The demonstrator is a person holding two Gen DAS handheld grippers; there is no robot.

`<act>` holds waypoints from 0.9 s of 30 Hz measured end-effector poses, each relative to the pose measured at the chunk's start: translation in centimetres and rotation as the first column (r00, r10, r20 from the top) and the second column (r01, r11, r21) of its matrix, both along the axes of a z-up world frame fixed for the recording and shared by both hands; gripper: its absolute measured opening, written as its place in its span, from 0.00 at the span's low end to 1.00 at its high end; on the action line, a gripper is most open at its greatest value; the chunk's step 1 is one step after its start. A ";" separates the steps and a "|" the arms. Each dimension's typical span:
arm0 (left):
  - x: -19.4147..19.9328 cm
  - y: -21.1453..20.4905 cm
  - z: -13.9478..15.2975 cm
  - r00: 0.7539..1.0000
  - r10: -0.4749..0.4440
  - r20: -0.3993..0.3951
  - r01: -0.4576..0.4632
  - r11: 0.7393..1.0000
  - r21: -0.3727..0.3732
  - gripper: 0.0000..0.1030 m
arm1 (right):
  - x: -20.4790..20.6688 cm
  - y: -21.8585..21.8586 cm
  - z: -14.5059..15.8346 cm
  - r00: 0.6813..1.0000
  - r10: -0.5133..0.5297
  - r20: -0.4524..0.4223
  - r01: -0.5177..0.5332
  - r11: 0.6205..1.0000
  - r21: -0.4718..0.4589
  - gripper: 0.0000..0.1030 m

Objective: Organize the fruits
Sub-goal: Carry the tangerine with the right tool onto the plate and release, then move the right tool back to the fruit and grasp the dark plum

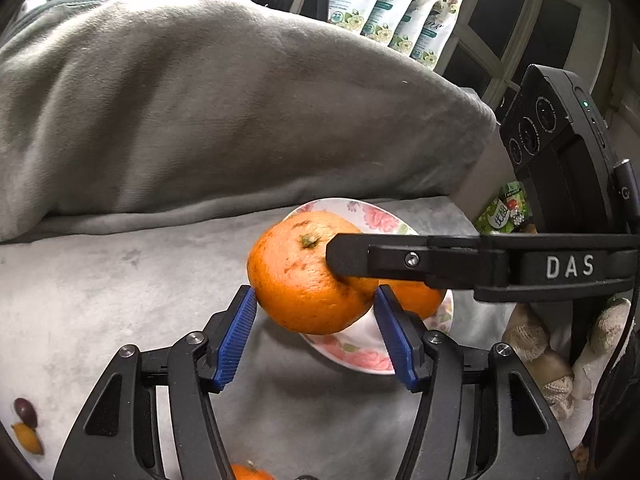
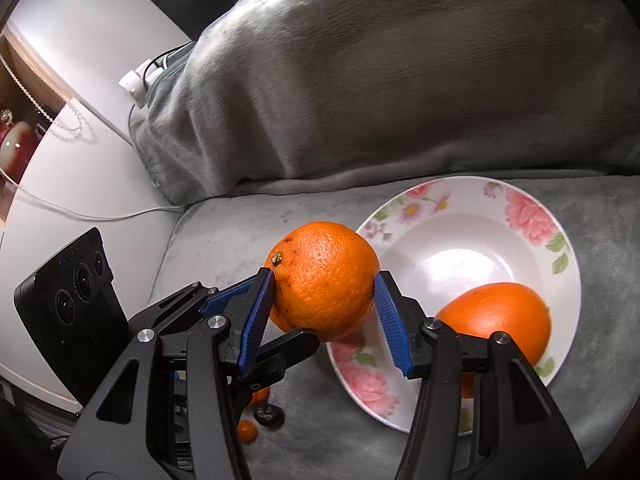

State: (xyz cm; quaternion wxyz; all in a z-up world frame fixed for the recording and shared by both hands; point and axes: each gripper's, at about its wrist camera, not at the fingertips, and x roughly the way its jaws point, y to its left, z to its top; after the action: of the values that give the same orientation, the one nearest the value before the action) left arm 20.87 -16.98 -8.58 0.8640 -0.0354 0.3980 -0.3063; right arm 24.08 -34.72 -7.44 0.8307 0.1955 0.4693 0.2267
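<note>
Centre frame in both views: one orange [image 2: 325, 280] was clamped by the right gripper [image 2: 325, 300], held above the near rim of the flowered plate [image 2: 532, 216]. The left gripper [image 1: 316, 312] also bracketed it; its right pad's contact was unclear, possibly loose. Risk: uneven release could roll the orange off the plate, or onto the second fruit [image 2: 500, 320] at lower right.

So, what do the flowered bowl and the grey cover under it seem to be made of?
The bowl looks like glazed ceramic, maybe melamine: a glossy white surface with a bright glare and printed pink flowers. The grey cover looks like soft plush fabric: matte, folded, with brushed nap marks.
</note>
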 end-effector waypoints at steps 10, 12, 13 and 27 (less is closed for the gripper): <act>-0.7 1.2 1.8 0.999 0.002 0.052 -0.001 1.000 -0.008 0.54 | -0.8 -3.0 3.9 0.987 -0.108 0.122 0.106 0.994 0.020 0.52; -0.8 1.5 1.9 0.999 0.003 0.052 -0.003 1.000 -0.004 0.54 | -1.1 -3.6 4.2 0.983 -0.124 0.137 0.123 0.992 0.016 0.53; -0.8 1.6 1.9 0.999 0.004 0.052 -0.004 1.000 -0.001 0.54 | -1.3 -3.8 4.3 0.981 -0.131 0.144 0.131 0.991 0.012 0.53; -2.6 2.0 3.3 0.993 0.010 0.117 -0.016 0.999 0.047 0.57 | -4.3 -6.0 4.0 0.962 -0.207 0.177 0.219 0.975 -0.048 0.71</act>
State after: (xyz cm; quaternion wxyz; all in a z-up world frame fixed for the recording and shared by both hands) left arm 18.26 -14.94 -5.29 0.8884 0.0008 0.3539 -0.2925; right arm 19.83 -40.68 -3.45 0.8935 0.1967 0.3800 0.1361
